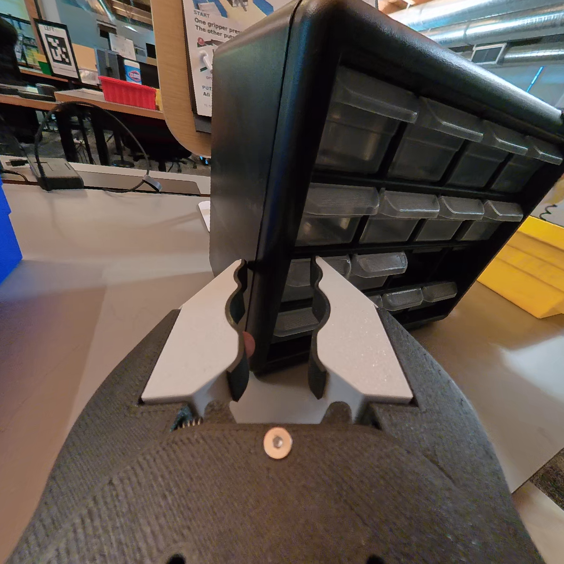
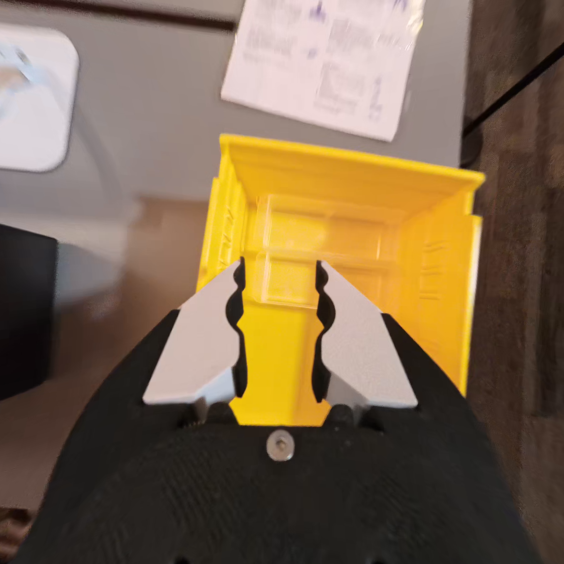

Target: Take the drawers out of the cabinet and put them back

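A black cabinet (image 1: 305,91) with rows of clear drawers (image 1: 360,134) stands on the table. Some slots at its lower right (image 1: 433,262) are dark and empty. My left gripper (image 1: 279,265) is open and straddles the cabinet's front left corner edge, one finger along the side wall and one in front of the drawers. My right gripper (image 2: 279,265) is open and hovers over a yellow bin (image 2: 351,171). Two clear drawers lie in the bin: one at the back (image 2: 323,225), one in line with my fingertips (image 2: 290,280). This view is blurred. The cabinet's edge (image 2: 24,305) shows at its left.
The yellow bin (image 1: 525,268) sits just right of the cabinet. A blue bin (image 1: 7,232) is at the far left. A black adapter with a cable (image 1: 58,177) lies at the back. A printed sheet (image 2: 320,67) lies beyond the yellow bin. The table's right edge meets dark floor (image 2: 518,213).
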Demonstrator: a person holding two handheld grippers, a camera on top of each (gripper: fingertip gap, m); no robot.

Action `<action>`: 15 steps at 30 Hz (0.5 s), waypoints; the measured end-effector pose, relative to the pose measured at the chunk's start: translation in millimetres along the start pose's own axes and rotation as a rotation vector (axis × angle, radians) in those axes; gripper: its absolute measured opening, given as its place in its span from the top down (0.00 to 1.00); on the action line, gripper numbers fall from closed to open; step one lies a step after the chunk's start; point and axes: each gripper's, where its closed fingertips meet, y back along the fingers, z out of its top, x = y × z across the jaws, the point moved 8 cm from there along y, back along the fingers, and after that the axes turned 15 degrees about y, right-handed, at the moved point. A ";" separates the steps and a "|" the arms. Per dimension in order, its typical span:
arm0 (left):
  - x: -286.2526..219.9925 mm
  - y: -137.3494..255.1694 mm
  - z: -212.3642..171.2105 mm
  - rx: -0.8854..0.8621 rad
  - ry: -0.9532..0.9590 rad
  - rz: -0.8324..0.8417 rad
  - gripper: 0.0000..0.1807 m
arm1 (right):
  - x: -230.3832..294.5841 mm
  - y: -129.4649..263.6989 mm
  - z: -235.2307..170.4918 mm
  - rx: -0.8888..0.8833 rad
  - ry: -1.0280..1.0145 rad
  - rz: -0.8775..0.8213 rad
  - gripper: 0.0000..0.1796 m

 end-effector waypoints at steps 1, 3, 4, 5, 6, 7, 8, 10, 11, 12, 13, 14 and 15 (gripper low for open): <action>0.0 0.0 -0.1 0.000 0.000 0.000 0.79 | -2.2 15.8 2.2 -0.055 -0.013 -0.016 0.75; 0.0 -0.1 -0.2 -0.002 -0.002 0.001 0.79 | -2.3 44.3 4.6 -0.149 -0.010 -0.048 0.77; -0.1 -0.1 -0.2 -0.003 -0.003 0.002 0.79 | -0.3 55.5 5.6 -0.186 0.002 -0.066 0.78; -0.2 -0.1 -0.3 -0.004 -0.003 0.002 0.79 | 3.7 64.2 6.4 -0.206 0.021 -0.076 0.78; -0.4 -0.2 -0.3 -0.005 -0.003 0.003 0.79 | 10.2 71.2 7.2 -0.212 0.047 -0.073 0.78; -0.4 -0.4 -0.2 -0.006 -0.003 0.004 0.79 | 19.1 77.8 8.6 -0.217 0.078 -0.066 0.77; -0.6 -0.5 -0.1 -0.006 -0.001 0.005 0.79 | 30.3 84.7 10.8 -0.230 0.112 -0.061 0.77; -0.7 -0.6 0.2 -0.007 0.014 0.004 0.79 | 61.3 100.9 15.5 -0.283 0.196 -0.049 0.76; -0.6 -0.7 0.2 -0.007 0.022 0.004 0.79 | 80.4 109.4 16.9 -0.320 0.245 -0.048 0.76; -0.6 -0.7 0.2 -0.007 0.024 0.003 0.79 | 101.0 117.7 17.1 -0.361 0.298 -0.053 0.75; -0.4 -0.9 0.0 -0.008 0.016 0.002 0.79 | 122.7 125.4 15.8 -0.408 0.348 -0.070 0.76; -0.4 -1.1 -0.2 -0.009 0.006 0.002 0.79 | 145.3 131.9 13.1 -0.460 0.398 -0.089 0.78; -0.3 -1.1 -0.2 -0.009 0.001 0.003 0.79 | 168.8 137.3 9.2 -0.509 0.446 -0.105 0.79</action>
